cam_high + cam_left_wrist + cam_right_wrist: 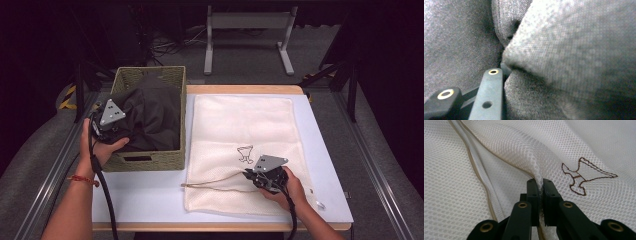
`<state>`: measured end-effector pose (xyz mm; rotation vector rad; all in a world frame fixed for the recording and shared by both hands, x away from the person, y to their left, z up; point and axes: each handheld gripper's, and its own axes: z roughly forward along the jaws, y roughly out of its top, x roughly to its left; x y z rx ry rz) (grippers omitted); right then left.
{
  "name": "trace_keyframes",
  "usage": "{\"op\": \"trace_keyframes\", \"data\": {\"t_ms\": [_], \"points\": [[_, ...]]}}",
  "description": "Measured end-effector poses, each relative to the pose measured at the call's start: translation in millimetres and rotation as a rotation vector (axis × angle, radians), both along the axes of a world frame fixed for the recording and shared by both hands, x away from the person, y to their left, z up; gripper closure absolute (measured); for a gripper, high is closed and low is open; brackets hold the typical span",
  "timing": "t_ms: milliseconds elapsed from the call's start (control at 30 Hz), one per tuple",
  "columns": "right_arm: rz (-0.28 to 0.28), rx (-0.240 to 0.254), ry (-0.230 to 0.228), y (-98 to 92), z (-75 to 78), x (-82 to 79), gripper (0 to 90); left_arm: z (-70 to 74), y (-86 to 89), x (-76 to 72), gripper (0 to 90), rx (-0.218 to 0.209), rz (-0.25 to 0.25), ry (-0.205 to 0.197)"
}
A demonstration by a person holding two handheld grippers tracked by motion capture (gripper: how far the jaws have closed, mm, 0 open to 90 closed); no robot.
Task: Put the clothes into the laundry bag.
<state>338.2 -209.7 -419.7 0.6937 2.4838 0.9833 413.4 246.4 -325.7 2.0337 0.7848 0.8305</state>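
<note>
High view has the table running up the middle of the frame, with a woven basket at left of centre and a white mesh bag lying flat to the right of it, just beside it. The basket is stuffed with a dark cloth that bulges above the rim.

Left gripper is at the basket's left edge, hand wrapped around it from below, nose pushed into the cloth. Left gripper view is basically all grey weave: the cloth bunches in big folds right up against the lens, and one black jaw pokes up at lower left with fabric pressed along its side. The other jaw is buried, so I honestly can't tell whether the fingers are pinching the cloth or just sitting in it.

Right gripper is low and right of centre in the high view, on the lower part of the bag, next to a little brown stitched logo. A tan drawstring runs left from it to the bag's edge. Right gripper view makes it clear: the fingers are pressed together on a raised ridge of mesh, nipped right between the pads. The logo sits just right of the jaws, and the corded seam runs diagonally down the left side of the frame.
</note>
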Motion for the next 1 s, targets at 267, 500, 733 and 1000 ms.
{"op": "trace_keyframes", "data": {"t_ms": [267, 500, 733, 1000], "points": [[-0.005, 0.017, -0.018, 0.3, 8.4, 0.6, 85.7, 8.6, 2.7, -22.3, 57.2, -0.095, -0.020, -0.051], [-0.006, 0.031, -0.058, 3.4, 25.6, 2.7, 85.8, 20.5, 15.9, -47.0, 57.2, -0.190, -0.045, -0.089], [0.004, 0.037, -0.047, 18.2, 30.9, 15.6, 86.3, 29.7, 21.7, -72.6, 57.3, -0.284, -0.096, -0.099], [-0.026, 0.049, -0.036, 25.0, 33.6, 23.7, 86.4, 24.4, 6.8, -104.3, 57.3, -0.256, -0.170, -0.085]]}}
